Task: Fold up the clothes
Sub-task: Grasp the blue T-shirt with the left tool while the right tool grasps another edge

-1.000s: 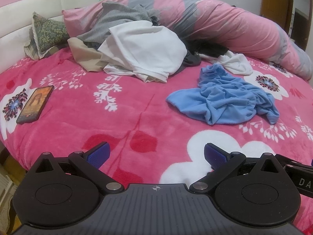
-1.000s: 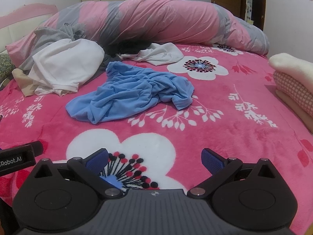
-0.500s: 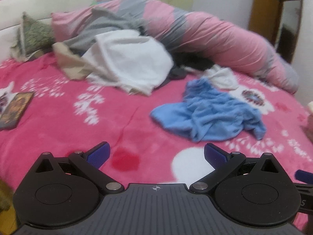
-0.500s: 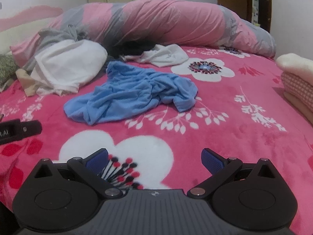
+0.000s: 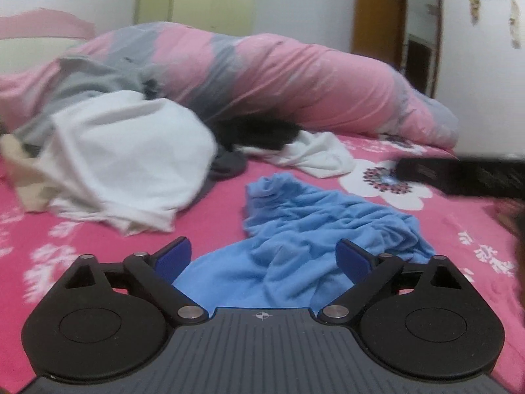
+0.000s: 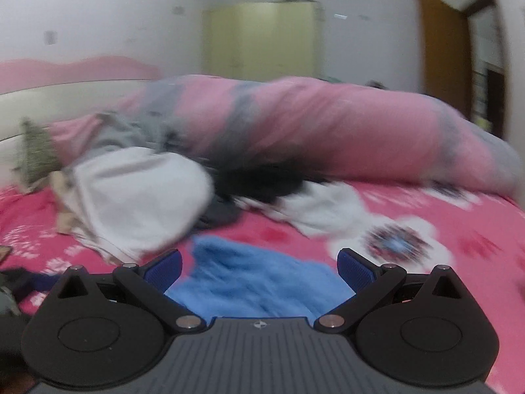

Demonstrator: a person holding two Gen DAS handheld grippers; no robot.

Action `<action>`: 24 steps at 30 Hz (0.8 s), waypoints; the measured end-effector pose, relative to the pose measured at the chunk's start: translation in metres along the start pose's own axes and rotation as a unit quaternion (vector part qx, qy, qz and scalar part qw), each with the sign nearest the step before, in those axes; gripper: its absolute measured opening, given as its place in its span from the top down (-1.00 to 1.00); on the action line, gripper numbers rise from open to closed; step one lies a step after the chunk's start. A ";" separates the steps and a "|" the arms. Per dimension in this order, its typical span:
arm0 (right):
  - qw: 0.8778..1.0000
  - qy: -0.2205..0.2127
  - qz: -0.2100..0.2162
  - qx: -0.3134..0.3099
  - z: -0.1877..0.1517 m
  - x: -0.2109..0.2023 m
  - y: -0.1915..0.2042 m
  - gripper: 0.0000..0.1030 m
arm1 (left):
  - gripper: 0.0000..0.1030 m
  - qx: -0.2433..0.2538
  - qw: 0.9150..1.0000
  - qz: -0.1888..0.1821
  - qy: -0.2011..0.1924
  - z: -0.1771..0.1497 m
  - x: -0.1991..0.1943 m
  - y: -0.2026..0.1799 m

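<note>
A pink flowered blanket covers the bed, with a long pink and grey rolled duvet across the back and a wooden door at about two o'clock. Going left to right in my left view: the white garment heaped at ten o'clock, the smaller white cloth near one o'clock, and a dark bar at three o'clock which I take to be part of my other tool, though it is too smeared to be sure. The blue garment, crumpled in loose folds, lies dead ahead at twelve o'clock, its near edge running in between the fingers of my left gripper. Those jaws are closing, but the blue pads do not press on the cloth, so nothing is held. My right gripper stands wide apart and empty, with the same garment at twelve o'clock just beyond its fingers. To do this well I would pinch only a single outer edge on each side, well apart from one another, not a bunched fold, so the cloth can be drawn out flat on the clear blanket before any fold is made.
</note>
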State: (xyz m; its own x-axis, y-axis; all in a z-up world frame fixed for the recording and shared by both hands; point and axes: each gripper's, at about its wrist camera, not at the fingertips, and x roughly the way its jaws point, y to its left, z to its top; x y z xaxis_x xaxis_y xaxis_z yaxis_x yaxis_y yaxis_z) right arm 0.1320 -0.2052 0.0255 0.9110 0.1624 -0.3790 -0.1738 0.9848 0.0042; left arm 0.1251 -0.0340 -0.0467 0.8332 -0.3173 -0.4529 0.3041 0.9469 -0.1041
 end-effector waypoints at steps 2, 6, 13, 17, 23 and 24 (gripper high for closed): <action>0.999 0.009 0.021 -0.025 0.007 0.033 0.009 -1.00 | -0.28 0.002 1.000 -0.019 0.017 -0.006 0.017 0.003; 0.995 0.031 0.038 -0.082 0.015 0.095 0.030 -0.97 | -0.02 -0.010 0.998 -0.050 0.035 -0.023 0.035 0.012; 0.984 0.112 0.007 -0.135 -0.004 0.158 0.049 0.24 | 0.41 -0.080 0.992 -0.096 0.027 -0.031 0.037 0.033; 0.988 0.088 -0.023 -0.124 0.000 0.142 0.039 0.69 | 0.83 -0.113 0.988 -0.108 0.015 -0.034 0.032 0.042; 0.996 0.018 -0.071 -0.046 0.029 0.068 0.003 0.73 | 1.00 -0.092 0.988 -0.121 -0.025 -0.030 0.007 0.036; 0.996 0.007 -0.080 -0.031 0.032 0.052 -0.003 0.73 | 1.00 -0.083 0.988 -0.126 -0.033 -0.030 -0.001 0.033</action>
State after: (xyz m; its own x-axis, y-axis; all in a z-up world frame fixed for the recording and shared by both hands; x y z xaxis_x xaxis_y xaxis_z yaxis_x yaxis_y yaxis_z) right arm 0.1923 -0.1981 0.0357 0.9237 0.0024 -0.3830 -0.0497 0.9923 -0.1137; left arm 0.1204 -0.0009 -0.0760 0.7707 -0.5419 -0.3352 0.4309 0.8308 -0.3524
